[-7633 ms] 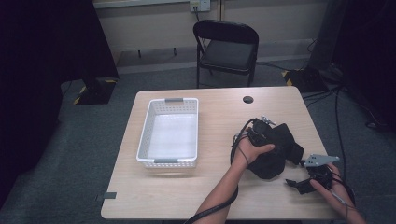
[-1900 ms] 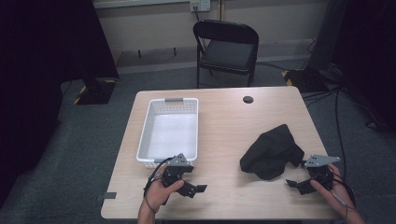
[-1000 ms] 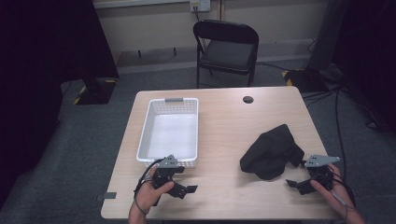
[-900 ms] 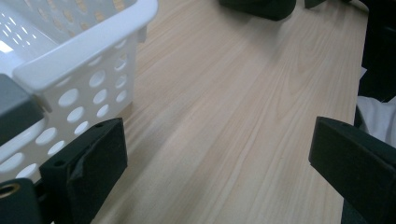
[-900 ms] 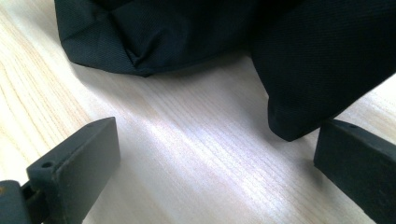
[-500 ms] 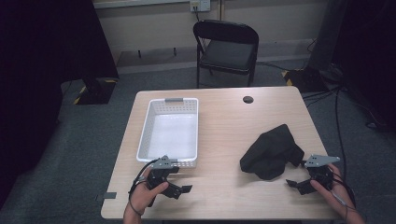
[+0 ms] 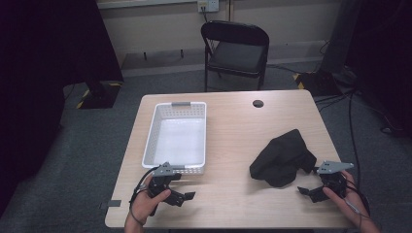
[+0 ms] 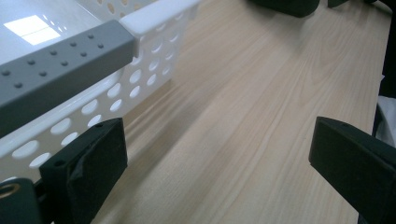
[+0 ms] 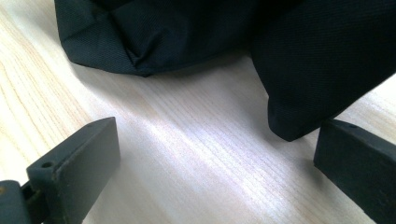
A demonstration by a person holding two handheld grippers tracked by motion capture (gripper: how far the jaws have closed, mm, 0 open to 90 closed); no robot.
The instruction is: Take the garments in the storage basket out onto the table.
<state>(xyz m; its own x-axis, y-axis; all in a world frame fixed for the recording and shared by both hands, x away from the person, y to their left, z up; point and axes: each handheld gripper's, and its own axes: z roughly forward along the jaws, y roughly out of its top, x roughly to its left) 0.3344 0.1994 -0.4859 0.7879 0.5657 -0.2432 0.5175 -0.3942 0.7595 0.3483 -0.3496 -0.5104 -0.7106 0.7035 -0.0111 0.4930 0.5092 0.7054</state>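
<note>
Beside right claw [image 7: 306,191], black cloth [image 7: 284,158] crumpled; folds hide shape.

On the table [image 7: 233,126] in front of me, the basket [image 7: 178,137] lies to my left and the bundled cloth [image 7: 283,157] to my right, well apart from each other. My left gripper [image 7: 187,195] sits just before the basket's near end, at the table's near edge. My right gripper [image 7: 303,190] sits just before and right of the cloth. Behind the table stands a chair [image 7: 235,52]. A hole [image 7: 258,103] lies in the tabletop near its far edge.
</note>
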